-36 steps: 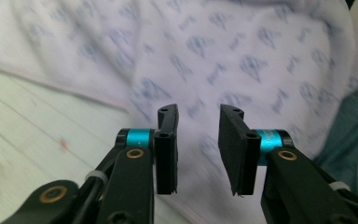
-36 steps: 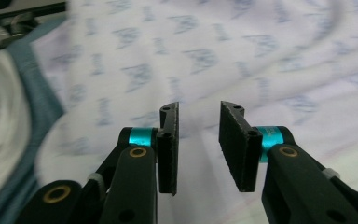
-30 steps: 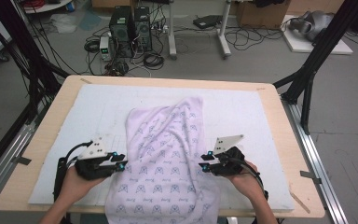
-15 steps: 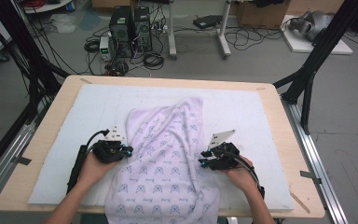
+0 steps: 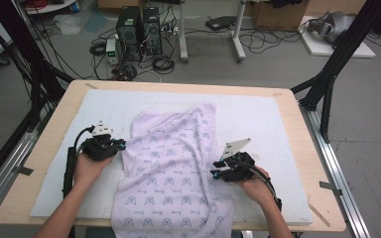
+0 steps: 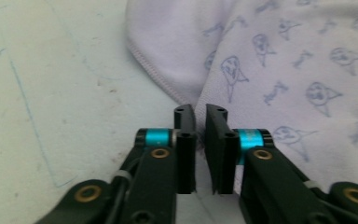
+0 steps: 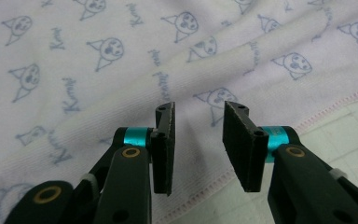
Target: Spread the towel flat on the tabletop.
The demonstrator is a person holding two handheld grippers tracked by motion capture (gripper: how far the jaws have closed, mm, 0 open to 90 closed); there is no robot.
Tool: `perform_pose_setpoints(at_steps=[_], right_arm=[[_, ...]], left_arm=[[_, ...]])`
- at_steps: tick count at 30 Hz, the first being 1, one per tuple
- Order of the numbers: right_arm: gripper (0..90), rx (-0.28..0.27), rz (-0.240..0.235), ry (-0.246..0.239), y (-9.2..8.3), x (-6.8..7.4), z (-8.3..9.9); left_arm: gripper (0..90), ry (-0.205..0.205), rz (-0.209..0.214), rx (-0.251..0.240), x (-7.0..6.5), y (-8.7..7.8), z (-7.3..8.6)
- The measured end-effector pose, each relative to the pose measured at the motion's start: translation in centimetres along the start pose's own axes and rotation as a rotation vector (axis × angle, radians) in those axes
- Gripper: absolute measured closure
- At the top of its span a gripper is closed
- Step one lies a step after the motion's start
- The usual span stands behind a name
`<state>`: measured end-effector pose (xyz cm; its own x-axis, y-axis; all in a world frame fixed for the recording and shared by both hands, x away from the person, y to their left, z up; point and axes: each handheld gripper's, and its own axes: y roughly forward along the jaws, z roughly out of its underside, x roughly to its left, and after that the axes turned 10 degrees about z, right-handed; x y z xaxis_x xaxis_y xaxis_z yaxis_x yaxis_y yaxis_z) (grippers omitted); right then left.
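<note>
A pale lilac cloth (image 5: 173, 168) printed with small blue cat faces lies crumpled on the white mat (image 5: 258, 114), and its near end hangs over the table's front edge. My left gripper (image 5: 121, 145) lies at the cloth's left hem. In the left gripper view its jaws (image 6: 200, 112) have just been opening and stand a narrow gap apart, with the hem (image 6: 158, 70) just beyond the tips and nothing pinched. My right gripper (image 5: 214, 168) is at the cloth's right side. In the right gripper view it (image 7: 198, 109) stands open over the cloth (image 7: 98, 70), just inside the stitched hem.
The mat covers a wooden table (image 5: 54, 129) with bare mat to the left (image 6: 51, 93) and right (image 7: 345, 135) of the cloth. Black frame posts (image 5: 337, 59) flank the table. Computer towers (image 5: 139, 25) and cables lie on the floor beyond.
My left gripper has moved away from the person along the cloth's left edge. The right gripper has stayed in place and the cloth has hardly shifted.
</note>
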<state>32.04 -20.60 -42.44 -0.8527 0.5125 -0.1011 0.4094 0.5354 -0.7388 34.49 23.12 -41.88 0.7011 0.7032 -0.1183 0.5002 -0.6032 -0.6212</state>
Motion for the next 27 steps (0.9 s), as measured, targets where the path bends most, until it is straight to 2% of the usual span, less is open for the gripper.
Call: perform_pose_setpoints(at_steps=[3, 6, 8, 9, 10, 11, 12, 14, 15, 16, 18, 20, 22, 24, 26, 27], right_arm=[[63.5, -0.001, -0.014, -0.003, -0.3, 0.2, 0.1], [63.5, -0.041, -0.029, -0.001, -1.0, 0.8, 0.2], [63.0, -0.062, -0.044, -0.006, -1.2, 1.1, 0.5], [62.1, -0.056, -0.048, 0.0, -1.2, 1.2, 0.7], [61.9, -0.042, -0.049, 0.001, -1.0, 1.3, 0.9], [61.8, -0.032, -0.042, -0.002, -0.7, 1.3, 1.1], [61.7, -0.02, -0.04, 0.005, -0.5, 1.3, 1.3], [61.5, -0.004, -0.044, 0.008, -0.1, 1.4, 1.5], [61.2, 0.007, -0.047, 0.004, 0.1, 1.4, 1.5], [61.1, 0.001, -0.049, -0.002, 0.1, 1.4, 1.5], [61.0, 0.0, -0.044, 0.003, 0.1, 1.3, 1.5], [61.0, -0.003, -0.046, 0.014, 0.2, 1.1, 1.5], [61.5, -0.007, -0.044, 0.003, 0.2, 1.1, 1.5], [62.0, -0.005, -0.043, 0.001, 0.2, 1.1, 1.5], [62.2, -0.002, -0.039, 0.007, 0.2, 1.1, 1.5], [62.2, 0.002, -0.035, 0.006, 0.1, 1.1, 1.5]], left_arm=[[70.4, 0.052, 0.042, 0.032, -1.5, -0.5, 0.2], [69.0, 0.088, 0.101, 0.027, -2.8, -1.0, 1.1], [68.8, 0.086, 0.122, 0.07, -3.1, -0.7, 1.8], [67.0, 0.085, 0.135, 0.105, -3.0, -0.3, 2.0], [65.4, 0.094, 0.124, 0.134, -3.1, 0.1, 2.2], [64.7, 0.107, 0.114, 0.142, -3.2, 0.5, 2.3], [66.8, 0.116, 0.114, 0.128, -3.4, 0.6, 2.4], [83.4, 0.142, 0.111, 0.117, -3.5, 0.8, 2.4], [87.4, 0.14, 0.112, 0.115, -3.5, 0.9, 2.3], [88.2, 0.134, 0.116, 0.117, -3.4, 0.9, 2.3], [88.7, 0.139, 0.078, 0.113, -3.1, 0.8, 2.2], [88.8, 0.104, 0.047, 0.078, -2.4, 0.5, 2.1], [88.9, 0.072, 0.003, 0.033, -1.6, 0.1, 1.9], [88.7, 0.039, 0.001, 0.015, -1.0, -0.1, 1.9], [86.0, 0.042, -0.006, 0.025, -1.2, -0.3, 1.9], [77.8, 0.04, 0.014, 0.019, -1.4, -0.5, 2.0]])
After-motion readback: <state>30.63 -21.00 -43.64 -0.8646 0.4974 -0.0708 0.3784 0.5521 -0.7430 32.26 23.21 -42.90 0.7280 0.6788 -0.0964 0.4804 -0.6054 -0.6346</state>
